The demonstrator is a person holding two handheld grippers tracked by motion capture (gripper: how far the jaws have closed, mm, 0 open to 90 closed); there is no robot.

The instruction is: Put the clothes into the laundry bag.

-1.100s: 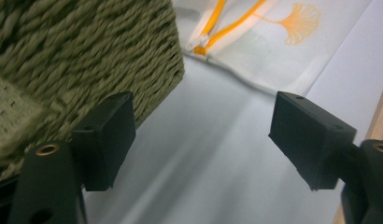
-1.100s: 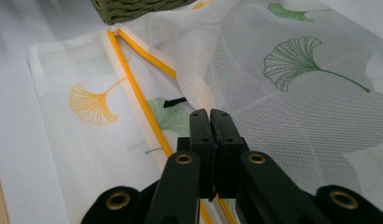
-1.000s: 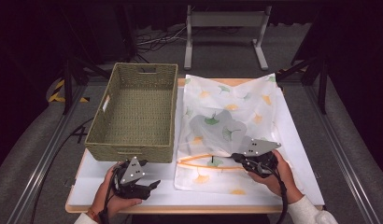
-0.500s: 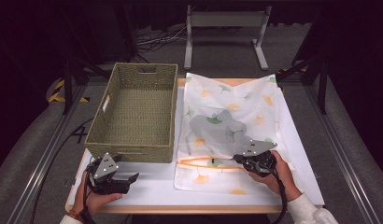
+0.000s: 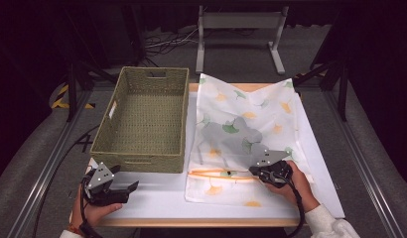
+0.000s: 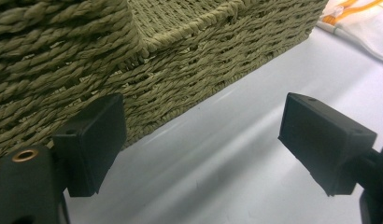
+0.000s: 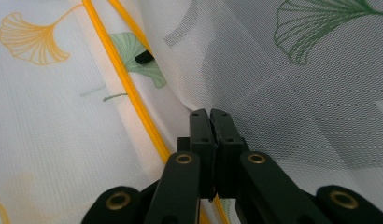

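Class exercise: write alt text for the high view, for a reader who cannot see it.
A person's right tool, jaws shut, rests at the orange zipper of a white mesh bag printed with ginkgo leaves, which lies flat on a white table. The left tool hovers open before an empty woven basket.

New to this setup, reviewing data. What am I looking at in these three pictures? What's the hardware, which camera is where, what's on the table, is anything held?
There is no robot arm. A person holds a two-jaw tool in each hand.

The high view looks down from above the person's side of the table. On it sit a woven basket and a white mesh bag printed with ginkgo leaves, with an orange zipper near its front edge.

The other two pictures come from cameras riding on the tools, looking along their black jaws.

The left gripper is at the table's front left corner, jaws wide apart, nothing between them; its view shows the basket's wall close by.

The right gripper rests on the bag beside the zipper, jaws pressed together. Whether they pinch any mesh is not clear.
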